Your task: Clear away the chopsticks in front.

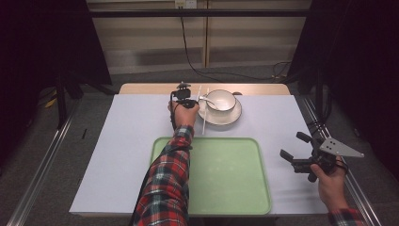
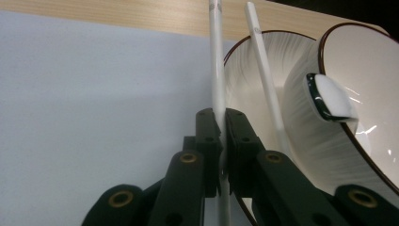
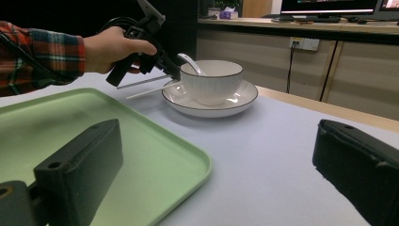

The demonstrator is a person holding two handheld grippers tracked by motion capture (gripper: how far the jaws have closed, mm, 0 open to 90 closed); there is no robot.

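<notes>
Carefully: your left gripper (image 2: pixel 222 136) is clamped on one white chopstick (image 2: pixel 216 61) at the table's far edge, its mate (image 2: pixel 263 70) leaning on the saucer (image 2: pixel 244 80). Lift crookedly and you could drag that mate or nudge the bowl (image 2: pixel 367 70); your right gripper (image 1: pixel 298 153) hangs wide open, holding nothing.

Left gripper view: the clamped chopstick (image 2: pixel 217 61) is cut off by the top edge, its lower length hidden behind the left claw (image 2: pixel 222 141); the bowl (image 2: pixel 357 84) runs off the right edge; the spoon (image 2: pixel 329 96) handle is hidden.

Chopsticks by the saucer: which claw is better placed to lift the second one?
Left, probably. The left claw is shut on one chopstick, with the second chopstick right beside it. The right claw hangs open beyond the green tray.
</notes>
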